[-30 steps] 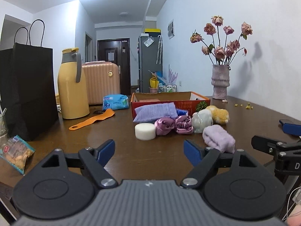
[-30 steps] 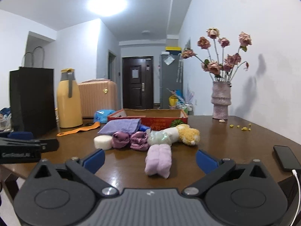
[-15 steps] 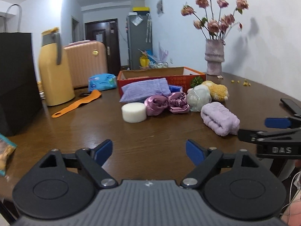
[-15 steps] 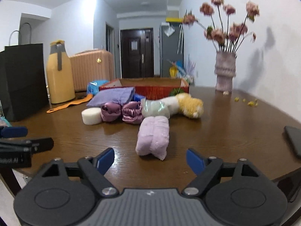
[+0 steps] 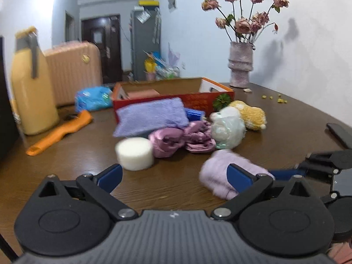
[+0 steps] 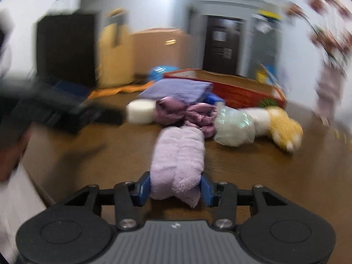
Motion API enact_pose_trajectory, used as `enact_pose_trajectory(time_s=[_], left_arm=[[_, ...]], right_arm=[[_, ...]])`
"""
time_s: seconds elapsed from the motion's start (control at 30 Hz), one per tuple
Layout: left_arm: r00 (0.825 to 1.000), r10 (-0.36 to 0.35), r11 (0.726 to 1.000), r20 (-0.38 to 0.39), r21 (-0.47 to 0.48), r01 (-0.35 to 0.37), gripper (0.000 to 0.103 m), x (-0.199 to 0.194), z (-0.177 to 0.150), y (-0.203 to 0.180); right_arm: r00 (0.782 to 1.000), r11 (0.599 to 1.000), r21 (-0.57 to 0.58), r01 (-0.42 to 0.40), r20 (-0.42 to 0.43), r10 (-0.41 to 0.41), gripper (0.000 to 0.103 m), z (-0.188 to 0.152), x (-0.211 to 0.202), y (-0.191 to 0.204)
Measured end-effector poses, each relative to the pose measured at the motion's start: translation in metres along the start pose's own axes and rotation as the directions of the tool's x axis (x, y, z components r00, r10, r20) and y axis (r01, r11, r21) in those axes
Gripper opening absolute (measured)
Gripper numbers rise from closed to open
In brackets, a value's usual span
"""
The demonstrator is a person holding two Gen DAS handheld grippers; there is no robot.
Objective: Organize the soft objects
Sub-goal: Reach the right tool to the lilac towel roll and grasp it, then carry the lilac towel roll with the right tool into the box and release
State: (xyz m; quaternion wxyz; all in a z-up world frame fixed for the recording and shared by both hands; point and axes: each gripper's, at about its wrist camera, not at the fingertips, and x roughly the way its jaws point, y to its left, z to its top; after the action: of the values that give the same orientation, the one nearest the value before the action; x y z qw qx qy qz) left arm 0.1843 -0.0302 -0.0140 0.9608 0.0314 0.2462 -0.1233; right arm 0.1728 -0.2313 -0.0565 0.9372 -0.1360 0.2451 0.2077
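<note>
Lilac plush roll (image 6: 179,154) (lying on the wooden table (image 6: 253,171)) is flanked and touched by the closing right gripper (image 6: 176,188), spread wide a second ago, while the left gripper (image 5: 173,175) is opening, nothing held.

Fluffy lilac terry roll (image 6: 179,154), glossy satin pink scrunchies (image 5: 176,138), matt white foam puck (image 5: 134,153), shiny clear plastic wrap on plush toy (image 5: 228,129), polished wood-grain table (image 5: 88,165), matt blk plastic gripper body w/ metal screws.
</note>
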Motion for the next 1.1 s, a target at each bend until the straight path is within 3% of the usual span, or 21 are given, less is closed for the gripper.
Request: enact_pose_trajectory(time_s=[0.03, 0.07, 0.13, 0.23, 0.3, 0.4, 0.47, 0.67, 0.8, 1.1], left_arm=[[0.999, -0.032, 0.999, -0.017, -0.018, 0.032, 0.103, 0.007, 0.002, 0.000], [0.997, -0.062, 0.997, -0.033, -0.037, 0.061, 0.103, 0.014, 0.004, 0.000], [0.993, -0.105, 0.992, -0.058, -0.076, 0.101, 0.102, 0.027, 0.006, -0.002], [0.983, -0.160, 0.980, -0.092, -0.134, 0.147, 0.094, 0.044, 0.009, -0.005], [0.981, -0.164, 0.976, -0.106, -0.164, 0.146, 0.085, 0.052, 0.009, -0.008], [0.979, -0.159, 0.972, -0.126, -0.196, 0.132, 0.069, 0.059, 0.008, -0.009], [0.976, -0.163, 0.966, -0.141, -0.222, 0.129, 0.065, 0.061, 0.006, -0.008], [0.983, -0.123, 0.973, -0.139, -0.211, 0.092, 0.060, 0.050, 0.003, -0.014], [0.975, -0.162, 0.956, -0.151, -0.268, 0.117, 0.037, 0.050, 0.001, -0.011], [0.970, -0.193, 0.943, -0.148, -0.301, 0.142, 0.031, 0.057, -0.002, -0.003]], right_arm=[[0.998, 0.998, 0.005, 0.056, 0.003, -0.056, 0.073, 0.001, -0.001, -0.006], [0.996, 0.996, 0.024, 0.090, 0.012, -0.090, 0.077, 0.002, -0.003, -0.015], [0.994, 0.989, 0.097, 0.110, 0.006, -0.111, 0.074, 0.005, -0.006, -0.036], [0.999, 0.967, 0.255, 0.017, 0.034, -0.026, 0.073, 0.009, -0.011, -0.059], [0.998, 0.925, 0.375, -0.062, 0.054, 0.044, 0.073, 0.011, -0.009, -0.072], [0.995, 0.860, 0.500, -0.104, 0.046, 0.093, 0.057, 0.010, 0.009, -0.083], [0.996, 0.857, 0.509, -0.079, 0.014, 0.084, 0.045, 0.012, 0.023, -0.082], [0.993, 0.866, 0.489, -0.100, -0.002, 0.116, 0.040, 0.010, 0.036, -0.068], [0.993, 0.865, 0.492, -0.100, -0.007, 0.119, 0.040, 0.009, 0.038, -0.064], [0.989, 0.826, 0.548, -0.130, 0.008, 0.150, 0.029, 0.005, 0.039, -0.059]])
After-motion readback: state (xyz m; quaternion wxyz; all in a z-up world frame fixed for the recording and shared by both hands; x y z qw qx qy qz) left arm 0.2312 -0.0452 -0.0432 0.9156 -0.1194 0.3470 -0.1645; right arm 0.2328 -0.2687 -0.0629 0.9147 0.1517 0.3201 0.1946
